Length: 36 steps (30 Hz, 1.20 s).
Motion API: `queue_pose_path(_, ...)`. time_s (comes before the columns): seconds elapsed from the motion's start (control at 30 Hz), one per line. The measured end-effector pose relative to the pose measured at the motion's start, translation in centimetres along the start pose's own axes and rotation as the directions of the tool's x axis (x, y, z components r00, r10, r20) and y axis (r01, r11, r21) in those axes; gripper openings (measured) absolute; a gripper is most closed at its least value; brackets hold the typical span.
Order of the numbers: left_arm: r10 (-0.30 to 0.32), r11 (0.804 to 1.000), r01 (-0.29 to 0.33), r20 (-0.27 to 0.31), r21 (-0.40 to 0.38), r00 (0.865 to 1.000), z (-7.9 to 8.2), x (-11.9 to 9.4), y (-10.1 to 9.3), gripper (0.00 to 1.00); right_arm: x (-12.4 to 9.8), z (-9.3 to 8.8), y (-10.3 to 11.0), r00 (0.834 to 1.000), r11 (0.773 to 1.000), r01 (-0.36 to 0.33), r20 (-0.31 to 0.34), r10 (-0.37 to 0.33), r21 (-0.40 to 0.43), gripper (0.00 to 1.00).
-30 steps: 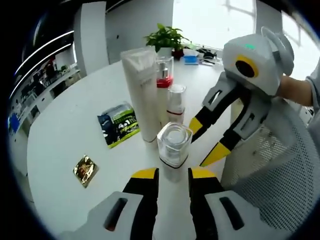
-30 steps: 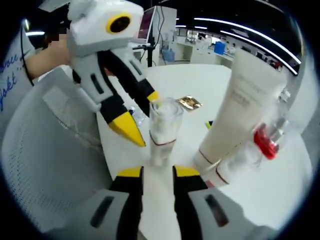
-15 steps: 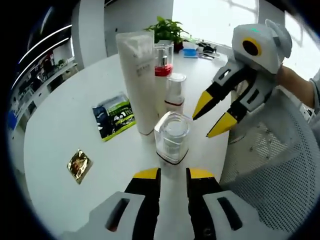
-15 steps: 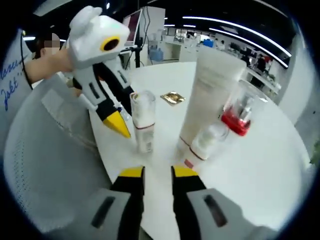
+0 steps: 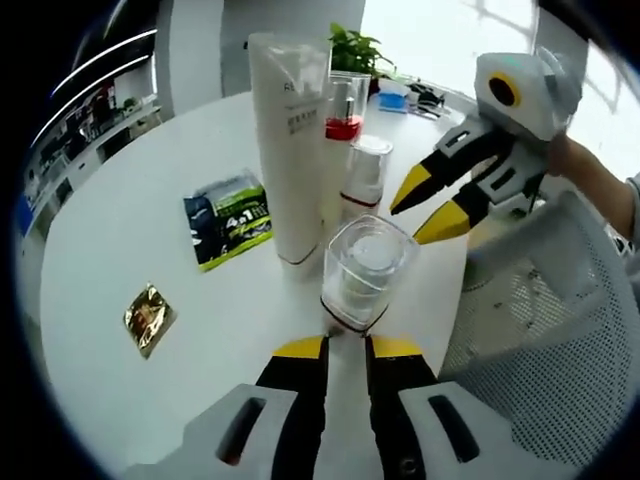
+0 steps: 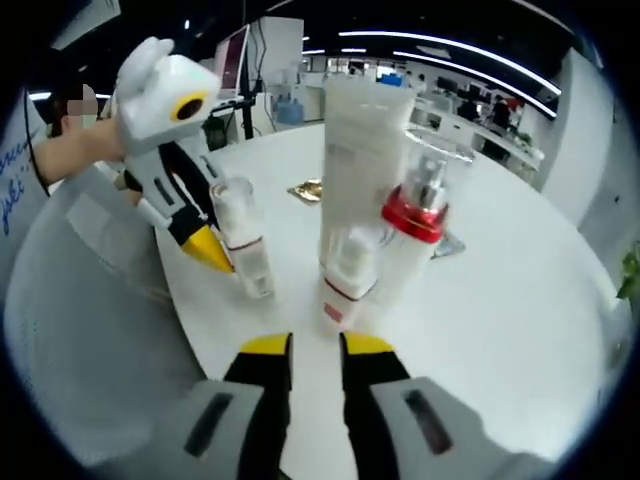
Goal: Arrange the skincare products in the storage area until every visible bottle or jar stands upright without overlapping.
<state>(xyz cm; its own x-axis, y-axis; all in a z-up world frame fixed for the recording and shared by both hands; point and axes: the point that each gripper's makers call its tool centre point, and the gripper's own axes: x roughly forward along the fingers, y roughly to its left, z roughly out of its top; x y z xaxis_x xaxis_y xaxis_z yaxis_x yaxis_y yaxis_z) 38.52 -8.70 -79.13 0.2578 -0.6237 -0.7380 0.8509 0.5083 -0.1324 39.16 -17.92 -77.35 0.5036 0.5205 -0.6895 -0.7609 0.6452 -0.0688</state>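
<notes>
1. Judging by the upright group on the round white table [image 5: 120, 250], the arranging is looking almost finished: the clear-capped bottle [image 5: 365, 272], the tall white tube [image 5: 290, 140], the red-collared pump bottle [image 5: 343, 120] and the small white bottle [image 5: 363, 172] are all standing.
2. The left gripper [image 5: 344, 348] is sitting at 6 o'clock in the left gripper view, jaws nearly pressed together and pinching nothing, its tips just below the clear-capped bottle's base.
3. The right gripper [image 6: 313, 345] is likewise nearly closed and empty, pointing toward the tube's foot.
4. The next move probably calls for checking the spacing, since the tube, pump bottle and small bottle are crowding together at 12 o'clock.
5. The clear-capped bottle is showing a transparent square cap, white body and dark-red band.
</notes>
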Motion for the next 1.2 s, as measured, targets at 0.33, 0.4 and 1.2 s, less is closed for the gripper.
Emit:
queue_pose_path(0.33, 0.004, 1.000, -0.004, 0.013, -0.012, 1.000, 0.9, 1.0, 0.0, 0.09, 0.4, -0.4, -1.0, 1.000, 0.998, 0.010, 0.012, -0.010, 0.055, 0.17)
queue_pose_path(0.4, 0.002, 1.000, -0.002, 0.023, -0.009, 1.000, 1.2, 1.2, -0.1, 0.09, 0.5, -0.4, -1.1, 1.000, 0.998, 0.012, 0.014, -0.012, 0.061, 0.17)
queue_pose_path(1.2, 0.031, 0.998, -0.027, 0.066, -0.051, 0.997, 2.7, 2.9, 0.3, 0.09, 1.1, -0.1, -1.4, 1.000, 0.995, 0.004, 0.026, -0.007, 0.097, 0.14)
